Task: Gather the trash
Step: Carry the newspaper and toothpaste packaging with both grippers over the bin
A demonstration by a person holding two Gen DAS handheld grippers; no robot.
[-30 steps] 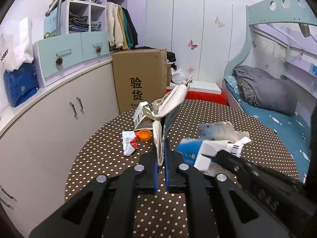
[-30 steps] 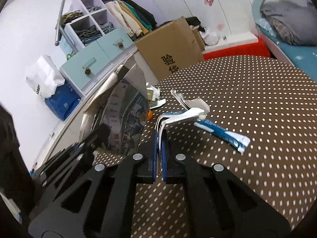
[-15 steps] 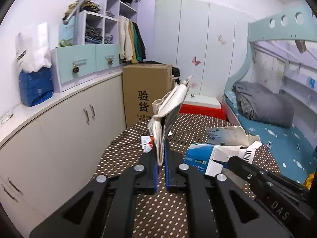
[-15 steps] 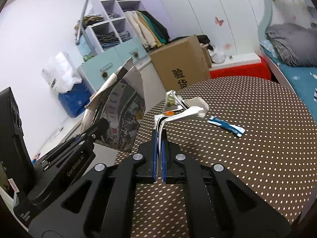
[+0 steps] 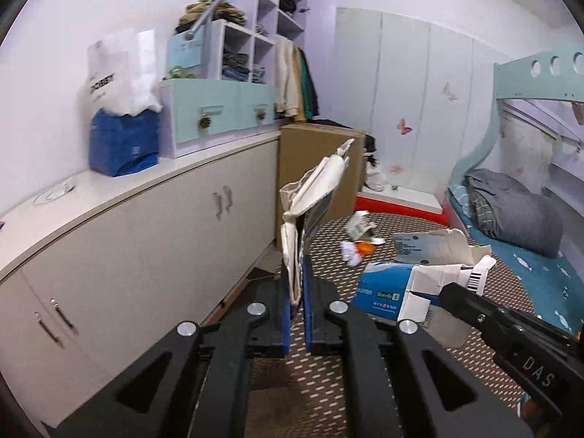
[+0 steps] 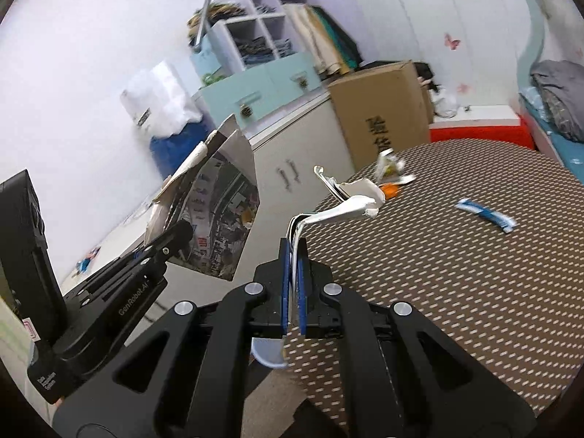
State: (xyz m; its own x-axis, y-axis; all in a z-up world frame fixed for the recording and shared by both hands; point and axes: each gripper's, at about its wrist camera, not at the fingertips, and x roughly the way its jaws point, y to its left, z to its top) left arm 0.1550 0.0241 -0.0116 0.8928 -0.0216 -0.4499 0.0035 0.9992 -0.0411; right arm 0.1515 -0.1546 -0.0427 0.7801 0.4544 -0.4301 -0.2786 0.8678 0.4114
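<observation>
Both grippers hold trash above the dotted bench [image 6: 456, 273]: the left gripper [image 5: 296, 292] has its fingers clamped on a torn printed bag [image 5: 314, 197], the right gripper [image 6: 292, 284] on a flattened blue-and-white carton [image 6: 350, 208]. More scraps [image 6: 392, 179] lie on the bench's far side beside the cardboard box [image 6: 379, 109].

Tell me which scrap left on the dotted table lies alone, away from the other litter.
The blue-and-white wrapper: it lies alone on the table, while the orange cap and crumpled packets cluster near the far edge.

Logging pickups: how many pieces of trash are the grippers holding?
2. A torn paper bag is clamped in the left gripper; a flattened blue-and-white box is clamped in the right gripper. None seems hidden behind them.
</observation>
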